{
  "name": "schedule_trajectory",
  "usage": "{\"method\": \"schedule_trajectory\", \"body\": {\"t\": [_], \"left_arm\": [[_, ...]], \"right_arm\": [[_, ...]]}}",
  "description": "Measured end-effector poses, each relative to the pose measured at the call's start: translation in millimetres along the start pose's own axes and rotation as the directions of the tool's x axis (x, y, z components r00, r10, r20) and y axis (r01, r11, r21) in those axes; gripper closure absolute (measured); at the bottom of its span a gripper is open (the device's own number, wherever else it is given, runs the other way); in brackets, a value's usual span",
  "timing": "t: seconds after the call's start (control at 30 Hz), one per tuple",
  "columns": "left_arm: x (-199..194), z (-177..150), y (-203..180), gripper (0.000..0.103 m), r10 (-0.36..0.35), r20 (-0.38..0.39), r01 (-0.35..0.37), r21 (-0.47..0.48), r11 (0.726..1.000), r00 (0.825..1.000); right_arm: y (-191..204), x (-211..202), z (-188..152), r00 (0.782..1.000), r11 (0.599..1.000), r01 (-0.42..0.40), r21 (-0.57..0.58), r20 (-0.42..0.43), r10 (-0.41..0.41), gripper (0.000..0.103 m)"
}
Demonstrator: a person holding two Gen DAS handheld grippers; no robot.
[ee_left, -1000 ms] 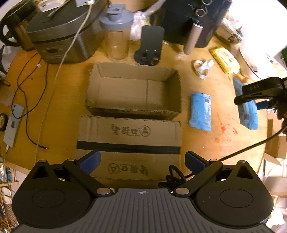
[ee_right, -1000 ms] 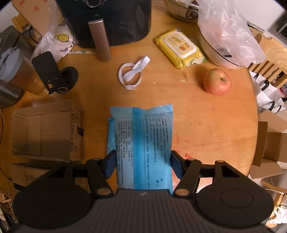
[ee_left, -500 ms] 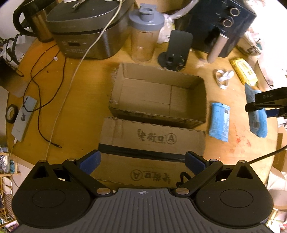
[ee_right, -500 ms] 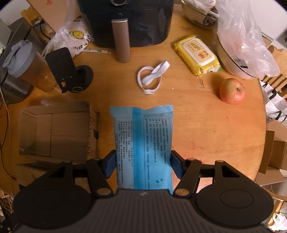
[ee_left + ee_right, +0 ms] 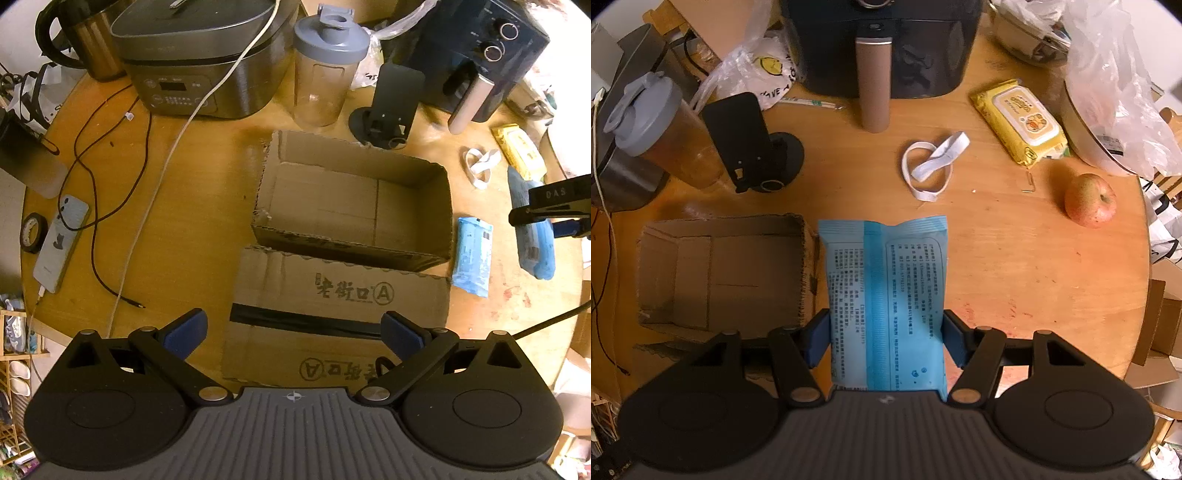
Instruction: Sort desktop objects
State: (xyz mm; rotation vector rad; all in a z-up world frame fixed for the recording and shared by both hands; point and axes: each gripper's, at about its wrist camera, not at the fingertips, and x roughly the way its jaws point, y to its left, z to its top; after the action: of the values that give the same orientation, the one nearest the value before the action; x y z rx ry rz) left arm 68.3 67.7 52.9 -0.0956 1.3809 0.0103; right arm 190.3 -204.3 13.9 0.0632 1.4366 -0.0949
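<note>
My right gripper (image 5: 884,334) is shut on a blue packet (image 5: 884,291), held above the table just right of the open cardboard box (image 5: 716,269). From the left wrist view that same held packet (image 5: 532,229) hangs at the far right under the right gripper's black body (image 5: 550,208). A second blue packet (image 5: 472,254) lies flat on the table beside the box (image 5: 354,203), whose inside shows bare cardboard. My left gripper (image 5: 293,330) stands open above the box's folded-out flap (image 5: 332,295), holding nothing.
Loose on the table: a yellow wipes pack (image 5: 1019,122), a white elastic band (image 5: 932,162), an apple (image 5: 1089,201). Behind the box stand a shaker bottle (image 5: 327,74), a black phone stand (image 5: 391,103), an air fryer (image 5: 882,44) and a rice cooker (image 5: 199,62). A phone (image 5: 61,242) and cables lie left.
Both grippers have shifted sideways over the table: the box now sits further right in the left wrist view. The right gripper with its packet has come nearer the box's right wall.
</note>
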Motion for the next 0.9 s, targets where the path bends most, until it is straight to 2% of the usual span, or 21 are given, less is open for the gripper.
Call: {"method": "schedule_trajectory", "body": {"t": [0.9], "left_arm": [[8,11,37,0.0,-0.015,-0.028,0.015,0.03,0.999,1.0]], "right_arm": [[59,12,9,1.0,1.0,-0.016,-0.025,-0.016,0.015,0.04]]}}
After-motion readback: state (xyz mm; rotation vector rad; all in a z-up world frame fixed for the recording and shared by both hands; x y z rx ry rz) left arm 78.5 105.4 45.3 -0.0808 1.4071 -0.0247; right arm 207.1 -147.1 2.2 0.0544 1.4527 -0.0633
